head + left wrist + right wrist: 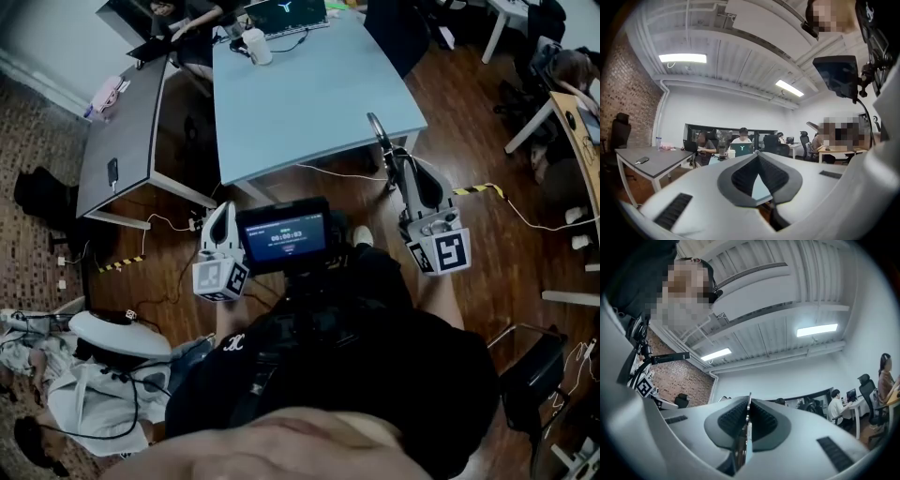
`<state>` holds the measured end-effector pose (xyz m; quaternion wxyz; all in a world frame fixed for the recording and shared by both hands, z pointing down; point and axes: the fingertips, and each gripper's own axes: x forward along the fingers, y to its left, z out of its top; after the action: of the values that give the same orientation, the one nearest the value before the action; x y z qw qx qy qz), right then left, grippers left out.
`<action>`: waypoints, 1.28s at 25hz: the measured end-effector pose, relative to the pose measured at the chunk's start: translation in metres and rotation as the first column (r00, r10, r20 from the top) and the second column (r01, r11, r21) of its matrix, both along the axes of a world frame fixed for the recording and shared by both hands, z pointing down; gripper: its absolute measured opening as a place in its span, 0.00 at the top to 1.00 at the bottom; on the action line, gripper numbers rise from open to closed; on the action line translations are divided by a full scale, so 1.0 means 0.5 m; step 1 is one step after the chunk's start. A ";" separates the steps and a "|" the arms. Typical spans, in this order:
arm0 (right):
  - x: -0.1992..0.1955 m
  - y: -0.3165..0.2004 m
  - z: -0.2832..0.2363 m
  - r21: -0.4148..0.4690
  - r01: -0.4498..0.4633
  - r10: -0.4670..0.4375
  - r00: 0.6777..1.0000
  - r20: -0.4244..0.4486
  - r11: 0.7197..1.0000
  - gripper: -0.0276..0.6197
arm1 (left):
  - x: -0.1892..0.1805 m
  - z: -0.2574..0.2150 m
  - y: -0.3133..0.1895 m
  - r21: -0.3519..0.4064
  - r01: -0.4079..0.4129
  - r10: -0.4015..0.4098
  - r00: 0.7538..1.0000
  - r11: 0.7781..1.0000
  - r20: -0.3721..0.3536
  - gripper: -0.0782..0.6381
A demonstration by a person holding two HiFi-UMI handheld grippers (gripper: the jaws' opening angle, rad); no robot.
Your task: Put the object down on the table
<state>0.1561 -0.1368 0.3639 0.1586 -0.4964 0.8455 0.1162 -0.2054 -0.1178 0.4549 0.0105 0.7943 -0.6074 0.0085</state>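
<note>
Pale blue table (309,94), laptop (741,149) with glowing Y logo

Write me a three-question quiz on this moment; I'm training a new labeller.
1. True or false: the metal loop already lies on the blue table.
2. What grips the metal loop? A: the left tongs; B: the right tongs; C: both.
3. Fill in: on the blue table, near the laptop, stands a white ____.

Key: 1 false; 2 B; 3 cup.
</note>
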 end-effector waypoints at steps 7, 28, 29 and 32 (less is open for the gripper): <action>0.092 -0.260 0.006 -0.034 0.045 -0.045 0.999 -0.003 0.998 0.98 | 0.096 -0.055 -0.248 0.036 0.025 -0.025 1.000 0.999 0.007 0.88; -0.117 -0.655 0.224 -0.256 0.078 -0.151 0.947 -0.283 0.963 0.98 | 0.020 -0.034 -0.478 -0.034 0.077 -0.076 0.997 0.996 0.022 0.88; -0.134 -0.669 0.258 -0.285 0.072 -0.167 0.931 -0.325 0.956 0.98 | 0.016 -0.031 -0.476 -0.037 0.082 -0.081 0.996 0.996 0.022 0.88; -0.179 -0.712 0.380 -0.377 0.066 -0.223 0.893 -0.390 0.924 0.98 | 0.006 -0.019 -0.470 -0.043 0.102 -0.101 0.995 0.994 0.025 0.88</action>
<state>0.0669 -0.4926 0.5540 -0.1135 -0.4141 0.9014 0.0553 -0.2024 -0.3527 0.4455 0.0215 0.7619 -0.6466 0.0301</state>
